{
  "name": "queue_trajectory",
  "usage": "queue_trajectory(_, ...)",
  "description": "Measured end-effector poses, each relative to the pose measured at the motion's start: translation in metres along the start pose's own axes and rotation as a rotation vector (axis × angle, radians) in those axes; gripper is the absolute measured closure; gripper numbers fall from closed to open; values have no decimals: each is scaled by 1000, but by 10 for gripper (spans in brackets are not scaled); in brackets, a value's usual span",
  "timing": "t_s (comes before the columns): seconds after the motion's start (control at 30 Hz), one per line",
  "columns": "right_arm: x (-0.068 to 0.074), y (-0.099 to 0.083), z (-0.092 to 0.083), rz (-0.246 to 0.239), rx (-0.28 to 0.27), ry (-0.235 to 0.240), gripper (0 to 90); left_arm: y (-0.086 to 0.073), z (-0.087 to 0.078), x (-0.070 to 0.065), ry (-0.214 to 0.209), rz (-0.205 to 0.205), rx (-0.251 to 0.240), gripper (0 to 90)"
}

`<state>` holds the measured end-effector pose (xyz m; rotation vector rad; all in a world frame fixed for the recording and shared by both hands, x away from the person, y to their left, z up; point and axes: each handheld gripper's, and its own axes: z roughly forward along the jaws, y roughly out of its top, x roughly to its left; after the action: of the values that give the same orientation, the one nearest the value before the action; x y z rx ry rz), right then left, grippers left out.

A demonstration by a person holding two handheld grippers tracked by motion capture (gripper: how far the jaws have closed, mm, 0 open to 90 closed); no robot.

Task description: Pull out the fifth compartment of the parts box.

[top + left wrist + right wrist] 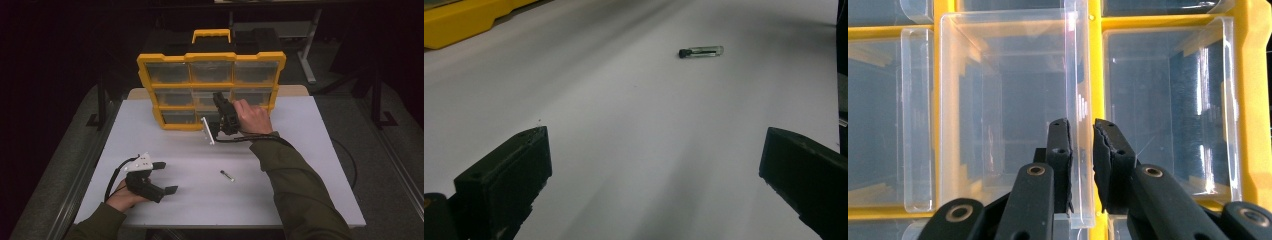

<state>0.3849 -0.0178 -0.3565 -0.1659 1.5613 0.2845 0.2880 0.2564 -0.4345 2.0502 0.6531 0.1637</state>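
A yellow organizer (148,75) with clear plastic bins stands tilted up at the back of the white table (310,165). My right gripper (220,101) (1081,125) reaches into its middle row and is shut on the right side wall (1079,75) of a clear bin (1003,100), one pad on each face of the wall. My left gripper (167,177) (655,137) rests low on the table at the front left, open, with nothing between its pads. A small clear vial with a black cap (227,175) (701,51) lies on the table ahead of it, apart from both grippers.
The organizer's yellow handle (211,34) sticks up at its far edge. The right gripper's cable (350,160) loops off the table's right side. Bare white tabletop lies between the vial and the organizer.
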Motion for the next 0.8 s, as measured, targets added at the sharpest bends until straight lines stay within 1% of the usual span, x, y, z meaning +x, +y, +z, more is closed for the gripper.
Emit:
queue_trajectory(0.1, 1, 1, -2, 14, 2, 1, 770, 0, 0, 0, 0, -3, -1, 0)
queue_trajectory(0.13, 1, 1, -2, 14, 2, 1, 770, 0, 0, 0, 0, -3, -1, 0)
queue_trajectory(0.17, 0, 2, -4, 4, -1, 2, 770, 0, 0, 0, 0, -1, 0, 0)
queue_trajectory(0.23, 1, 2, -5, 5, 1, 3, 769, 0, 0, 0, 0, -2, 0, 0)
queue_trajectory(0.27, 0, 2, -5, -7, -4, 2, 770, 0, 0, 0, 0, -2, 0, 0)
queue_trajectory(0.3, 0, 2, -5, -7, -4, 2, 770, 0, 0, 0, 0, -2, 0, 0)
queue_trajectory(0.33, 1, 3, -6, 6, 0, 8, 770, 0, 0, 0, 0, -3, 0, 0)
queue_trajectory(0.47, 0, 3, -8, -11, -7, 6, 770, 0, 0, 0, 0, -1, 2, 0)
queue_trajectory(0.5, 1, 4, -9, -1, 0, 9, 769, 0, 0, 0, 0, -2, 1, 0)
queue_trajectory(0.8, 1, 6, -15, 0, -1, 10, 770, 0, 0, 0, -1, -3, 0, 0)
